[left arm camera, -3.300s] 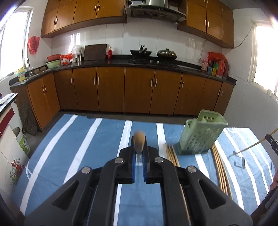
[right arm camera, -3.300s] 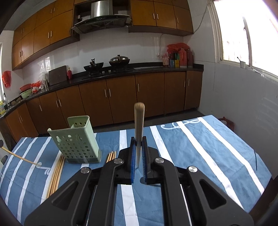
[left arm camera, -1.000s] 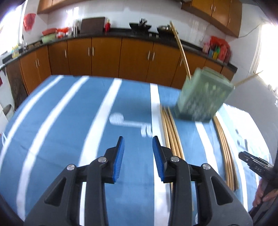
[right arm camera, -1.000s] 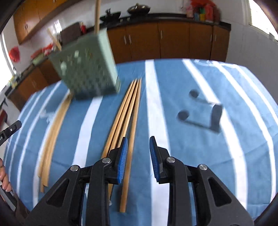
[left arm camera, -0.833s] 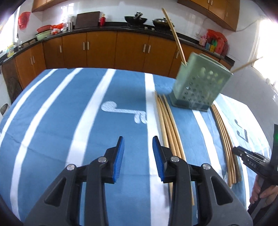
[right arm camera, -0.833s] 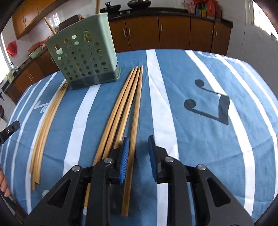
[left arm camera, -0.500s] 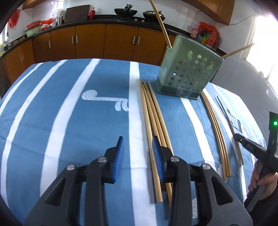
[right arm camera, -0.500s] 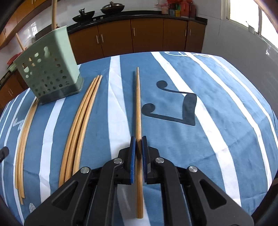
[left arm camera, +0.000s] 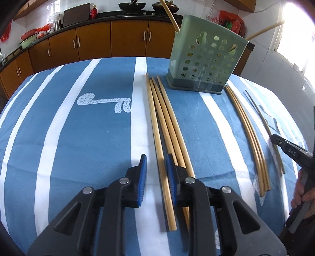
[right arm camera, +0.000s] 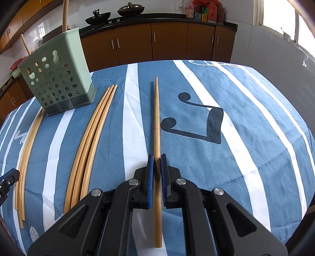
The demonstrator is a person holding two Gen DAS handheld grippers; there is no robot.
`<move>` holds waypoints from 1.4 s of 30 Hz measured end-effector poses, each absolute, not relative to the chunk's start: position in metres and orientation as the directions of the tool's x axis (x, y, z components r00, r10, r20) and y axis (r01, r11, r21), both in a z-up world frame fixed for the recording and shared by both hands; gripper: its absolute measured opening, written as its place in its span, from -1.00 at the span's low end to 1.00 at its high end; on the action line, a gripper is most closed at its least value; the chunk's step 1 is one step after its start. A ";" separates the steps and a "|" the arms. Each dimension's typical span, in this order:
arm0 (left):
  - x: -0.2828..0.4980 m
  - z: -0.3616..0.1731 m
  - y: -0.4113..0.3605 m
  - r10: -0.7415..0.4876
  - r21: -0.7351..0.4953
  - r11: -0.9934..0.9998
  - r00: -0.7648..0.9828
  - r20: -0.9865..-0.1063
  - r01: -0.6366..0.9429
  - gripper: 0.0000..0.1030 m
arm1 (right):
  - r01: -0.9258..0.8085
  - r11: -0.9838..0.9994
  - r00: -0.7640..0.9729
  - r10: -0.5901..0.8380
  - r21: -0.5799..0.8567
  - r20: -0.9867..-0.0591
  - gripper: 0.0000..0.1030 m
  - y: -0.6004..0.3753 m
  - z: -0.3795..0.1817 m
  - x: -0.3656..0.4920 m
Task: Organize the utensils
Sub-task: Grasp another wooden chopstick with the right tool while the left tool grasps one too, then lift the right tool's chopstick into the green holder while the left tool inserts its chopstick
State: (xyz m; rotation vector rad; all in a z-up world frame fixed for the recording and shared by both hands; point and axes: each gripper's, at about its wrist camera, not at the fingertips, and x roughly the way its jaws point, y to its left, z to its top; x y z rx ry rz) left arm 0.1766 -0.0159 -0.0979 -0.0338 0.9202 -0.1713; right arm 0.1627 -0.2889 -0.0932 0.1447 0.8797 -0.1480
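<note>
Right gripper point(right arm camera: 157, 157) is clamped on a single wooden chopstick point(right arm camera: 156, 118), which is laid along the blue striped tablecloth point(right arm camera: 246, 128) beside a dark music-note print. Left gripper point(left arm camera: 156, 160) is seen closing, pads apart, with the leftmost chopstick point(left arm camera: 155, 126) of a group of three between them, not yet pressed. A green perforated utensil holder point(left arm camera: 204, 59) is stood on the counter beyond, two chopsticks already leaned inside. Another three-chopstick bundle point(left arm camera: 248, 130) is laid right of the holder.

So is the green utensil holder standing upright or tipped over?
Upright. The green utensil holder stands on its dark base on the striped tablecloth, opening upward, two chopsticks poking out.
</note>
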 end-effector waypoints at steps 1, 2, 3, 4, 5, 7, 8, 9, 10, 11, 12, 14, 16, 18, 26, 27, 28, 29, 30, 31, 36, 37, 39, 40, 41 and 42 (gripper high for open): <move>0.178 -0.098 -0.017 -0.155 -0.095 0.987 0.595 -0.789 0.131 -0.63 | 0.185 0.981 0.629 -0.069 0.063 -0.774 -0.85 -0.288 -0.093 0.161; 0.179 -0.098 -0.018 -0.143 -0.084 0.989 0.598 -0.789 0.126 -0.66 | 0.182 0.981 0.630 -0.069 0.061 -0.774 -0.85 -0.286 -0.093 0.161; 0.180 -0.099 -0.019 -0.133 -0.076 0.990 0.601 -0.788 0.120 -0.72 | 0.174 0.983 0.631 -0.066 0.058 -0.773 -0.84 -0.284 -0.093 0.161; 0.182 -0.099 -0.018 -0.122 -0.067 0.991 0.605 -0.787 0.112 -0.80 | 0.169 0.984 0.633 -0.064 0.057 -0.772 -0.84 -0.283 -0.092 0.159; 0.184 -0.099 -0.017 -0.110 -0.060 0.993 0.609 -0.786 0.103 -0.83 | 0.163 0.985 0.634 -0.061 0.056 -0.771 -0.84 -0.281 -0.092 0.160; 0.188 -0.099 -0.013 -0.103 -0.061 0.994 0.612 -0.784 0.089 -0.84 | 0.156 0.986 0.635 -0.059 0.052 -0.770 -0.84 -0.279 -0.092 0.161; 0.191 -0.099 -0.009 -0.095 -0.061 0.995 0.613 -0.784 0.076 -0.84 | 0.151 0.987 0.635 -0.057 0.051 -0.770 -0.84 -0.278 -0.092 0.162; 0.193 -0.099 -0.004 -0.086 -0.059 0.996 0.615 -0.784 0.064 -0.84 | 0.144 0.988 0.637 -0.055 0.048 -0.769 -0.84 -0.276 -0.092 0.163; 0.197 -0.099 0.004 -0.076 -0.062 0.997 0.616 -0.784 0.045 -0.84 | 0.138 0.989 0.638 -0.055 0.044 -0.768 -0.84 -0.275 -0.092 0.164; 0.198 -0.098 0.010 -0.072 -0.065 0.997 0.616 -0.784 0.034 -0.84 | 0.128 0.991 0.639 -0.056 0.035 -0.767 -0.84 -0.274 -0.091 0.166; 0.201 -0.098 0.017 -0.067 -0.068 0.997 0.616 -0.785 0.022 -0.84 | 0.122 0.992 0.640 -0.056 0.029 -0.766 -0.84 -0.273 -0.091 0.167; 0.206 -0.098 0.029 -0.066 -0.076 0.997 0.617 -0.784 0.011 -0.84 | 0.117 0.993 0.643 -0.056 0.026 -0.764 -0.84 -0.273 -0.091 0.171; 0.208 -0.098 0.037 -0.068 -0.079 0.997 0.619 -0.783 0.009 -0.83 | 0.127 0.992 0.645 -0.068 0.019 -0.761 -0.85 -0.276 -0.091 0.176; 0.208 -0.098 0.041 -0.070 -0.083 0.996 0.625 -0.777 0.008 -0.82 | 0.137 0.990 0.648 -0.078 0.016 -0.757 -0.84 -0.278 -0.092 0.179; 0.207 -0.098 0.041 -0.071 -0.086 0.996 0.628 -0.775 0.006 -0.81 | 0.142 0.989 0.649 -0.064 0.038 -0.758 -0.84 -0.282 -0.092 0.182; 0.207 -0.098 0.041 -0.071 -0.086 0.996 0.628 -0.775 0.006 -0.81 | 0.142 0.989 0.649 -0.065 0.037 -0.758 -0.84 -0.282 -0.092 0.182; 0.207 -0.099 0.041 -0.070 -0.086 0.996 0.628 -0.775 0.006 -0.81 | 0.142 0.989 0.648 -0.066 0.035 -0.758 -0.84 -0.282 -0.092 0.182; 0.207 -0.099 0.041 -0.071 -0.087 0.996 0.628 -0.775 0.006 -0.81 | 0.142 0.989 0.648 -0.066 0.036 -0.758 -0.84 -0.282 -0.092 0.182; 0.208 -0.099 0.041 -0.074 -0.090 0.996 0.628 -0.775 0.006 -0.81 | 0.142 0.989 0.649 -0.065 0.037 -0.758 -0.84 -0.282 -0.092 0.182; 0.208 -0.099 0.042 -0.077 -0.096 0.995 0.628 -0.774 0.004 -0.81 | 0.142 0.989 0.649 -0.064 0.039 -0.758 -0.84 -0.283 -0.092 0.182; 0.208 -0.099 0.048 -0.114 -0.151 0.989 0.630 -0.768 -0.006 -0.81 | 0.142 0.989 0.650 -0.059 0.045 -0.758 -0.84 -0.284 -0.093 0.182; 0.208 -0.100 0.048 -0.118 -0.158 0.987 0.630 -0.767 -0.007 -0.81 | 0.142 0.989 0.649 -0.059 0.045 -0.758 -0.83 -0.284 -0.093 0.182; 0.209 -0.100 0.049 -0.123 -0.165 0.986 0.630 -0.766 -0.007 -0.81 | 0.143 0.989 0.650 -0.059 0.046 -0.758 -0.83 -0.284 -0.093 0.182; 0.209 -0.099 0.049 -0.124 -0.165 0.986 0.630 -0.766 -0.007 -0.81 | 0.143 0.989 0.650 -0.059 0.045 -0.758 -0.83 -0.283 -0.093 0.183; 0.209 -0.099 0.048 -0.122 -0.163 0.987 0.630 -0.767 -0.007 -0.81 | 0.143 0.989 0.650 -0.059 0.045 -0.758 -0.83 -0.283 -0.093 0.183; 0.209 -0.099 0.048 -0.121 -0.161 0.987 0.630 -0.767 -0.007 -0.81 | 0.143 0.989 0.650 -0.060 0.045 -0.758 -0.83 -0.283 -0.093 0.183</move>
